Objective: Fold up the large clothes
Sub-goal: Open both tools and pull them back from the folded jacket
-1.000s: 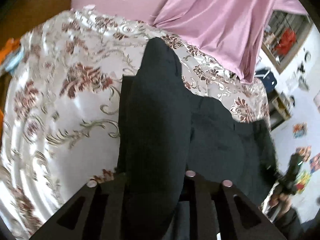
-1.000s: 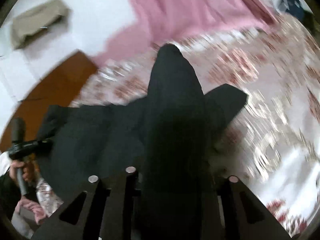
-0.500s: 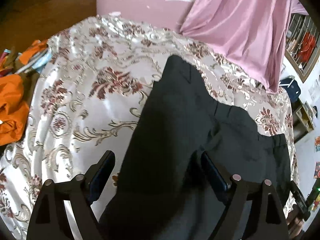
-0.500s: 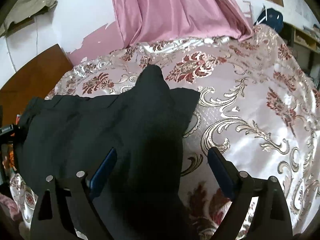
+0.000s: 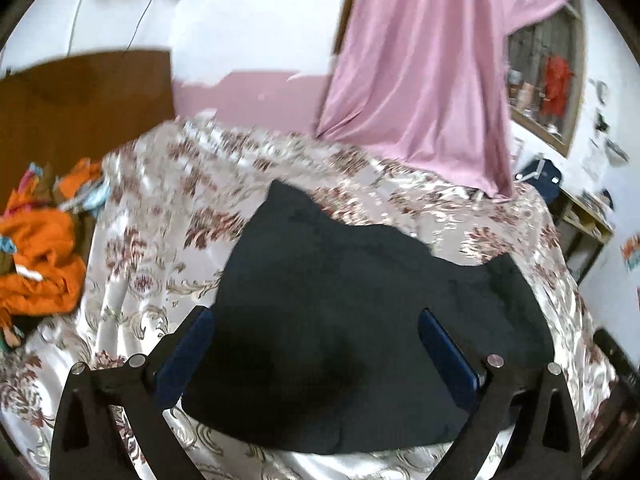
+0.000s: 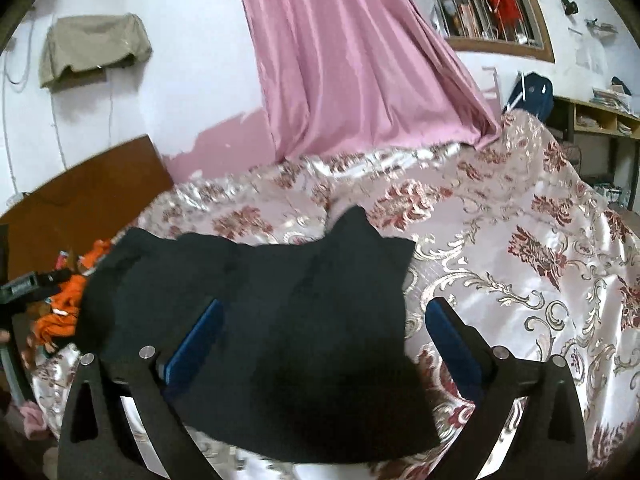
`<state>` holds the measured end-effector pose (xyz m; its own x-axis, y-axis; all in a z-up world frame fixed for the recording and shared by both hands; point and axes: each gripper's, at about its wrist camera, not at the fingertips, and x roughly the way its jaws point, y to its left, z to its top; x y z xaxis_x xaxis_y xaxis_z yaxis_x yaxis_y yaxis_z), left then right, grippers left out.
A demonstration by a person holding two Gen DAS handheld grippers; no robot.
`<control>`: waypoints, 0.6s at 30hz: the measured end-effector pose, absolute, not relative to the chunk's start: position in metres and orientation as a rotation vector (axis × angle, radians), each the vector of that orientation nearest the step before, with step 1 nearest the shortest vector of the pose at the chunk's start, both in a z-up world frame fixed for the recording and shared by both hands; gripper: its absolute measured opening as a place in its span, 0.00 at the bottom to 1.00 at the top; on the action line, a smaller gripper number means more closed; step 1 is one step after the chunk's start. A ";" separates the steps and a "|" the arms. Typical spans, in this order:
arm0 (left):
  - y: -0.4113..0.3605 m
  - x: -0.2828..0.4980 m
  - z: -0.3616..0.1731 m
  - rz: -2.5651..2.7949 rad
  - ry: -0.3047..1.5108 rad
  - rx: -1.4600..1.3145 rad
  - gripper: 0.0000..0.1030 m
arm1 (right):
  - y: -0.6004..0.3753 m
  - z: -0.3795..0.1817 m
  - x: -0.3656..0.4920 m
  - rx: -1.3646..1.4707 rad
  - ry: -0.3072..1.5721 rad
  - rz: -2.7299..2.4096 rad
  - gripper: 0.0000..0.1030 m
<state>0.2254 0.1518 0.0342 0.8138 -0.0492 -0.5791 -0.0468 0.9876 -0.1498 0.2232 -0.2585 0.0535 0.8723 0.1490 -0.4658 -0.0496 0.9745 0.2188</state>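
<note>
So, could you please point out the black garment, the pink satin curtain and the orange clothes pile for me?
black garment (image 5: 352, 300), left wrist view, middle of the folded cloth.
pink satin curtain (image 6: 352, 60), right wrist view, central hanging folds.
orange clothes pile (image 5: 40, 268), left wrist view, bulk of the crumpled heap.

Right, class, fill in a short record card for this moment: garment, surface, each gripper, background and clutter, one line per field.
garment: black garment lying folded on the bed
surface: floral satin bedspread
left gripper: left gripper open, fingers apart above the cloth, gripping nothing
right gripper: right gripper open, fingers apart above the cloth, gripping nothing
background: pink curtain hanging behind the bed
clutter: orange clothes beside the bed
</note>
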 end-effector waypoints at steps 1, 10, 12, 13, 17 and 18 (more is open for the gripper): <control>0.146 0.217 0.038 -0.008 0.605 -0.147 1.00 | -0.255 0.055 0.217 0.202 0.492 0.110 0.97; 0.119 0.138 0.057 -0.064 0.482 -0.138 1.00 | -0.224 0.067 0.155 0.179 0.418 0.168 0.97; 0.120 0.123 0.058 -0.063 0.471 -0.138 1.00 | -0.219 0.068 0.146 0.174 0.402 0.175 0.97; 0.121 0.118 0.057 -0.058 0.472 -0.140 1.00 | -0.216 0.068 0.142 0.173 0.393 0.182 0.97; 0.123 0.098 0.052 -0.032 0.457 -0.136 1.00 | -0.200 0.065 0.126 0.145 0.366 0.217 0.97; 0.124 0.094 0.050 -0.024 0.448 -0.130 1.00 | -0.196 0.063 0.124 0.128 0.364 0.226 0.97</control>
